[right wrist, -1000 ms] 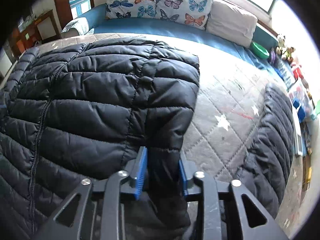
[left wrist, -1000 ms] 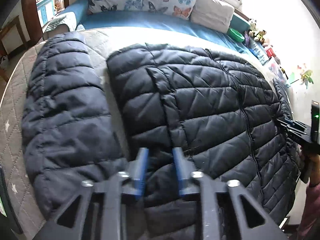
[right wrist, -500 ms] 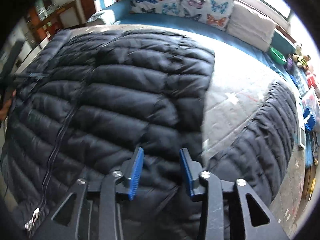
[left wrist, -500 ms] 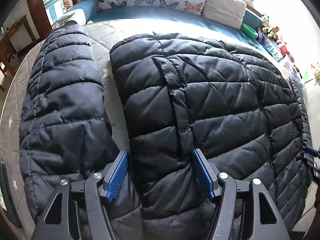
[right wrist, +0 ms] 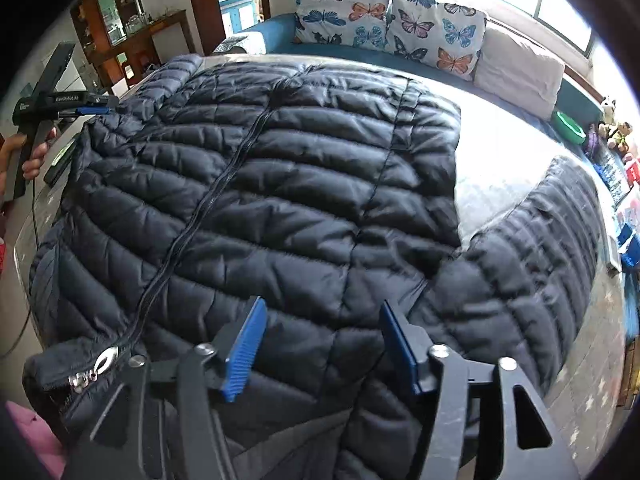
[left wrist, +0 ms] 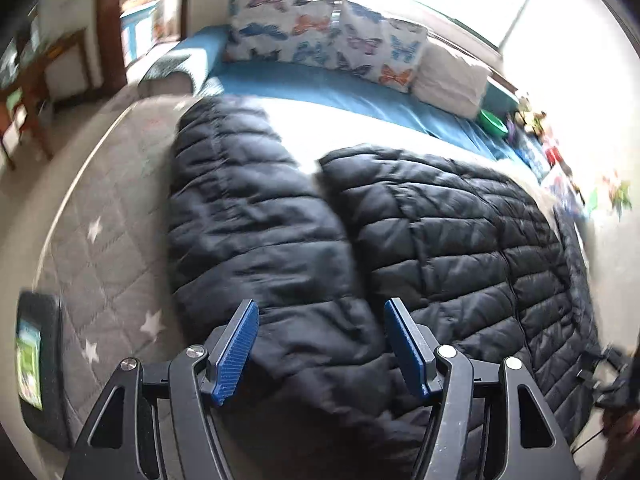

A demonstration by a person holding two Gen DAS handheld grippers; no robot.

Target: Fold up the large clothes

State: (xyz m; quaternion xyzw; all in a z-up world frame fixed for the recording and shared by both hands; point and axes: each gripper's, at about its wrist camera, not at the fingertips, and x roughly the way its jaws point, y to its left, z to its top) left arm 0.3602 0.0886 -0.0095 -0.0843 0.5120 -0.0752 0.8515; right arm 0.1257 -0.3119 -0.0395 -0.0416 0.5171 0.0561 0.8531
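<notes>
A large dark navy quilted puffer jacket (right wrist: 280, 184) lies spread flat, front up, on a grey quilted bed cover (left wrist: 100, 264). Its zipper (right wrist: 224, 184) runs down the middle. One sleeve (left wrist: 240, 216) lies out to the left, the other sleeve (right wrist: 532, 264) out to the right. My left gripper (left wrist: 320, 344) is open above the shoulder where the left sleeve joins the body. It also shows from the side in the right wrist view (right wrist: 86, 111). My right gripper (right wrist: 320, 344) is open above the jacket's right shoulder area. Neither holds anything.
Butterfly-print cushions (right wrist: 384, 28) and a white pillow (right wrist: 520, 68) lean at the far side on a blue sheet (left wrist: 320, 92). A dark tablet-like device (left wrist: 36, 360) lies at the bed's left edge. Toys and a green bowl (right wrist: 568, 128) sit at the far right. Wooden furniture (right wrist: 132, 44) stands at left.
Both grippers, shut on jacket folds a second ago, have opened and let go. Both have pulled back and up. The left view has swung toward the left sleeve.
</notes>
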